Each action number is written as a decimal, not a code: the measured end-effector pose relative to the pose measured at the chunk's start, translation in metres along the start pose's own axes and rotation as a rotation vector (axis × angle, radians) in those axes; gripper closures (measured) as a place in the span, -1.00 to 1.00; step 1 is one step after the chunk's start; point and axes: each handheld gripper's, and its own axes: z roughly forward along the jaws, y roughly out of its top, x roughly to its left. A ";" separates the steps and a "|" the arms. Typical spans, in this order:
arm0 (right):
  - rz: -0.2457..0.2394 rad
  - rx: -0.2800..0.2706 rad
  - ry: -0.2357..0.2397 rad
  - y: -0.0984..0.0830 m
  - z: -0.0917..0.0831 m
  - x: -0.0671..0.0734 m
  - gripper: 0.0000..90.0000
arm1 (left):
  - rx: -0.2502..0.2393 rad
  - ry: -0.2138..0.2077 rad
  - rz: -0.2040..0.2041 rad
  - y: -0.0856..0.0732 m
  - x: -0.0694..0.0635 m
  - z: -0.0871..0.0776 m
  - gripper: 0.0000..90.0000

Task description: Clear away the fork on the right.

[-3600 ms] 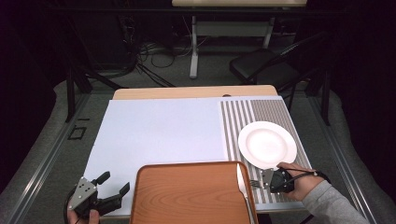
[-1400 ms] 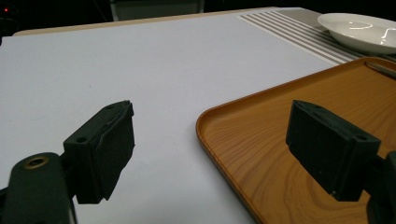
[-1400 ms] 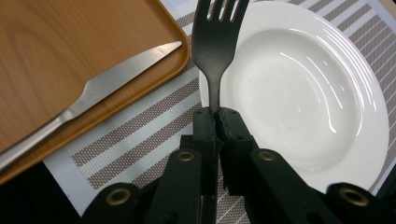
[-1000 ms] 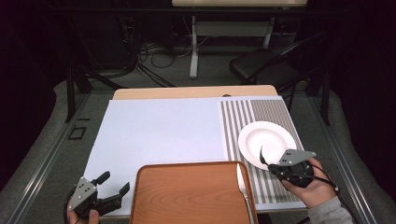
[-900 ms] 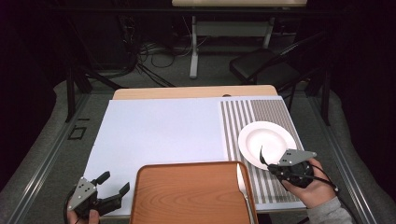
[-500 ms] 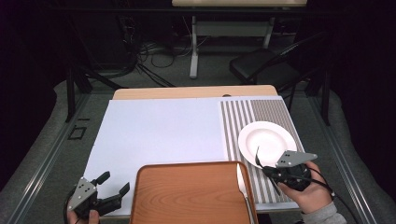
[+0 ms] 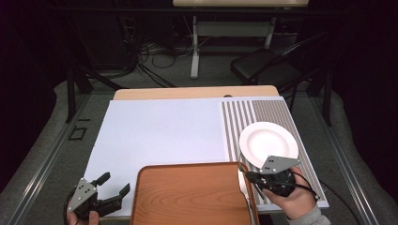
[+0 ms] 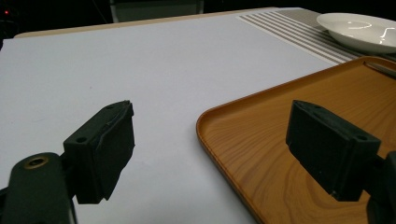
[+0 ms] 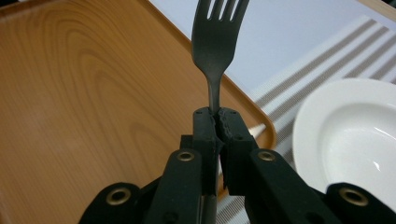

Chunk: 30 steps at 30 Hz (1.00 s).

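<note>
My right gripper [image 7: 249, 176] is shut on the handle of a dark metal fork [image 9: 217, 42]. The fork [image 7: 242, 167] sticks out over the right rim of the brown wooden tray [image 7: 187, 197], tines away from the jaws. A white plate [image 7: 268, 143] sits just beyond and right of that gripper on the striped part of the mat. In the right gripper view the tray [image 9: 84, 84] lies to the left and the plate [image 9: 345, 135] to the right. My left gripper [image 7: 115, 183] stands open at the tray's near left corner, nothing between its jaws [image 8: 212, 140].
A pale mat [image 7: 159, 131] with a striped right section [image 7: 263, 112] covers the wooden table [image 7: 187, 92]. The tray [image 8: 280, 154] is bare inside. Beyond the table are a dark floor, cables and a chair [image 7: 267, 65].
My right gripper has carried the fork left and nearer, from over the plate's near rim to the tray's right edge. The left gripper has stayed put.
</note>
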 end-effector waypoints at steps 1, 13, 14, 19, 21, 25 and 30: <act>-0.004 -0.004 0.008 0.002 0.001 0.002 0.91 | 0.000 0.000 0.000 0.000 0.000 0.000 -0.65; -0.014 -0.030 0.072 0.011 0.011 0.018 0.91 | -0.002 0.000 -0.001 0.000 0.000 -0.001 -0.65; -0.014 -0.028 0.077 0.011 0.012 0.019 0.91 | -0.001 0.000 0.000 0.000 0.000 -0.001 -0.66; -0.014 -0.019 0.094 0.009 0.012 0.026 0.91 | -0.002 0.001 -0.001 0.000 0.000 -0.001 -0.65; -0.017 -0.009 0.103 0.007 0.013 0.030 0.91 | -0.002 0.000 -0.001 0.000 0.000 -0.001 -0.65; -0.002 0.005 0.128 0.003 0.018 0.036 0.91 | 0.002 0.001 0.004 0.000 0.000 -0.001 -0.65; 0.022 0.036 0.151 -0.001 0.026 0.041 0.91 | 0.000 0.000 -0.001 0.000 0.000 -0.001 -0.65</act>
